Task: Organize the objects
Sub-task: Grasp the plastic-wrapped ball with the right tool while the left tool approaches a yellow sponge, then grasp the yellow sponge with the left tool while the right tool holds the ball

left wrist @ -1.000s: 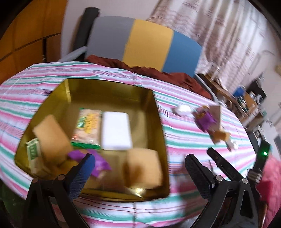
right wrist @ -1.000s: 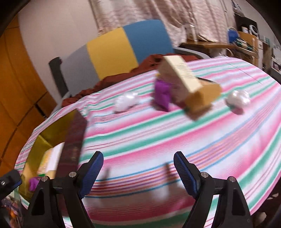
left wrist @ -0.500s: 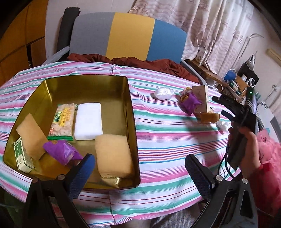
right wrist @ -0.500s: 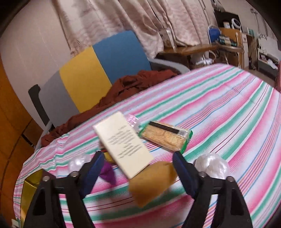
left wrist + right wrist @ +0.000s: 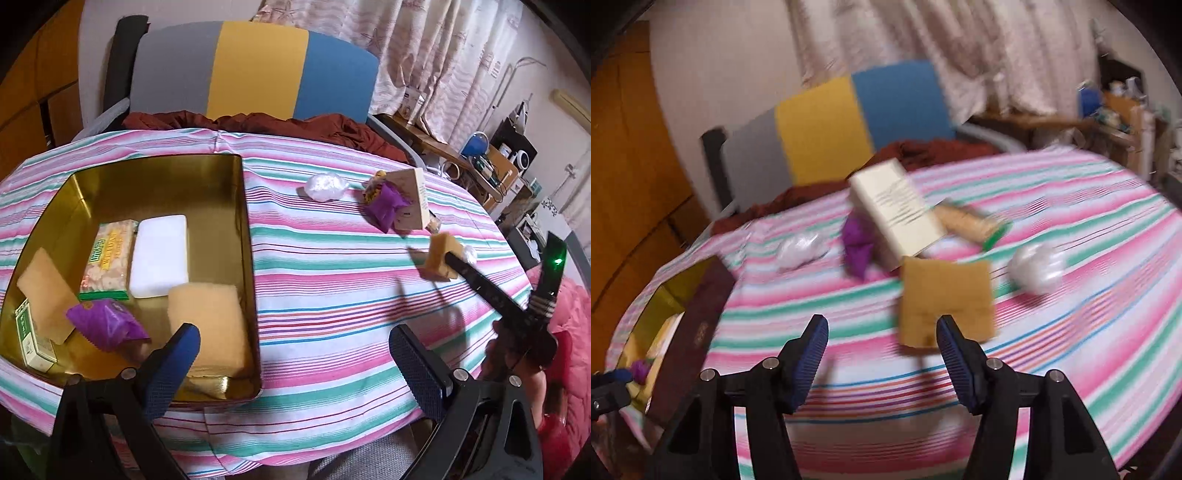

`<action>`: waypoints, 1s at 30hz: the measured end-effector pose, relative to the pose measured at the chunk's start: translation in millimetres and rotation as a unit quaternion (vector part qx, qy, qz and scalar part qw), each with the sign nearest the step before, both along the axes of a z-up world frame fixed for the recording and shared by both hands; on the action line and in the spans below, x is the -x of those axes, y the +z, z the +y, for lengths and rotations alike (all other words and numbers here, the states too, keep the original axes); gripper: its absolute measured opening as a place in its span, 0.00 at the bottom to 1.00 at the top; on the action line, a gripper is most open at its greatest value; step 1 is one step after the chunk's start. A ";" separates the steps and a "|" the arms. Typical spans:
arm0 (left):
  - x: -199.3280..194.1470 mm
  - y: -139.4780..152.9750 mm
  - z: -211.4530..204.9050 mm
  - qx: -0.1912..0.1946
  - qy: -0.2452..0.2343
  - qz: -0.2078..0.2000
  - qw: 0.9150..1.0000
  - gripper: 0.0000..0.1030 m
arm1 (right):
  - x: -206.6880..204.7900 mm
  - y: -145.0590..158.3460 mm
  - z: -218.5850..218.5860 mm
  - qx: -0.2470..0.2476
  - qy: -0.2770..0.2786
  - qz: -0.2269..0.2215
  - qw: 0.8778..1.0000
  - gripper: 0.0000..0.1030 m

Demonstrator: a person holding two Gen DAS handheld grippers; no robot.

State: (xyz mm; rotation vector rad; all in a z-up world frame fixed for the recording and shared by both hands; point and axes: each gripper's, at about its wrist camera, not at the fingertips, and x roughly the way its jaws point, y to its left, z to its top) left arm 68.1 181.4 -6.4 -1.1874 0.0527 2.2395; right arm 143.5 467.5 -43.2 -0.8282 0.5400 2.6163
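Observation:
My left gripper hangs open over the near edge of the striped table, beside the gold tin. The tin holds a cracker packet, a white block, a tan sponge, a purple packet and a small box. To the right, my right gripper is closing, with nothing pressed between its pads. A second tan sponge sits just past its right fingertip, partly in the gap. Beyond lie a cream box, another purple packet, a cracker packet and two white wraps.
A grey, yellow and blue chair with a reddish cloth stands behind the table. Cluttered shelves and pink bedding fill the right side. A hand holds the right gripper near the table's right edge.
The right gripper's jaws have narrowed and it has swung towards the tan sponge, which now lies at its right fingertip. The left view has shifted slightly; the tin's contents are unmoved.

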 end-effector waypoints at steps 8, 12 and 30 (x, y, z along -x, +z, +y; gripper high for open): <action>-6.1 -2.6 11.2 0.001 -0.010 -0.007 1.000 1.00 | -3.7 -3.0 94.0 0.024 -0.156 -0.031 0.987 0.71; -8.3 -2.4 20.8 0.000 -0.016 -0.008 1.000 1.00 | 21.4 -18.1 114.4 0.009 -0.143 -0.075 0.987 0.70; -13.9 -4.1 123.3 0.020 -0.065 0.023 0.997 1.00 | -8.4 -35.3 124.0 0.003 -0.210 -0.036 0.977 0.35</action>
